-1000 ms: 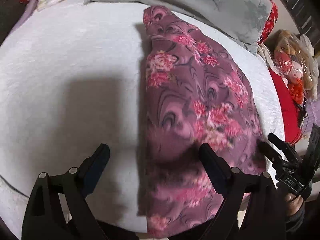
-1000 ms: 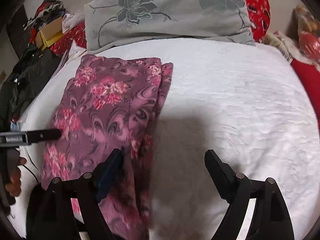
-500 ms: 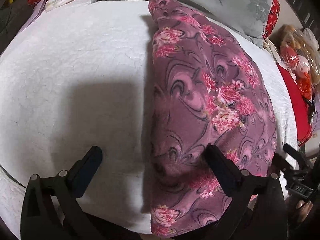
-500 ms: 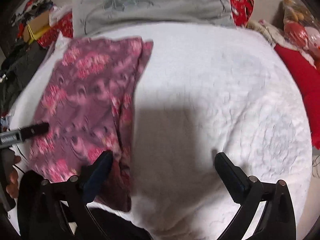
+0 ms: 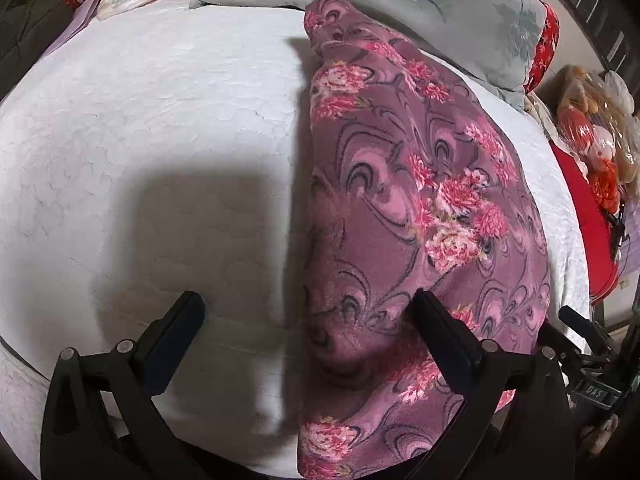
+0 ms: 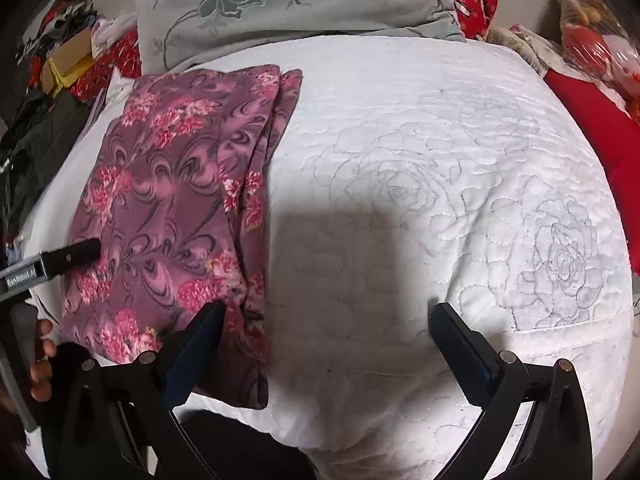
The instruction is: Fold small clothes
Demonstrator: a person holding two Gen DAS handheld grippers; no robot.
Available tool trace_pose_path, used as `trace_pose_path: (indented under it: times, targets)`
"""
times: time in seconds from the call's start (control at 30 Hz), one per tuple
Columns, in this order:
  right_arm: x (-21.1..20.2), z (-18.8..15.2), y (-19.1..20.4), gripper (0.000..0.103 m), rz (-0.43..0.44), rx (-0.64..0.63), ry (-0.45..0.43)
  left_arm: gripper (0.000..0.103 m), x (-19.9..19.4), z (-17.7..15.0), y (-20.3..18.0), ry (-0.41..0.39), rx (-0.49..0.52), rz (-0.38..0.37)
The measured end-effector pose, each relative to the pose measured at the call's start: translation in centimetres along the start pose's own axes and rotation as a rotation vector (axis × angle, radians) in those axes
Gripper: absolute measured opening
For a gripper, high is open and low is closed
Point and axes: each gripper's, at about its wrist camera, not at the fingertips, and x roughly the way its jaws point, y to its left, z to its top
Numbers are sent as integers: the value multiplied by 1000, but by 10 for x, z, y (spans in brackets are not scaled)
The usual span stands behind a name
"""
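The soft purple cloth with pink flowers (image 5: pixel 420 200) lies folded (long and neat) on the white quilted bed cover (image 5: pixel 160 120). The left gripper (image 5: pixel 308 316) and the right gripper (image 6: pixel 324 320) hang wide open above it, holding nothing.
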Motion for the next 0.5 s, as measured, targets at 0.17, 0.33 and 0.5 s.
trace_pose_path:
  times: [0.17,0.33,0.5]
  targets:
    - [0,1,8,103,-79,-5,23,103,-2,3,5,22,16,-9]
    - [-18,-3,10,103,-108,16,16,103,-25,-1,0,-40,48,87]
    - [-52,-9,15,103,-123,4,-67,103,-60,-20,-1,-102,115,97]
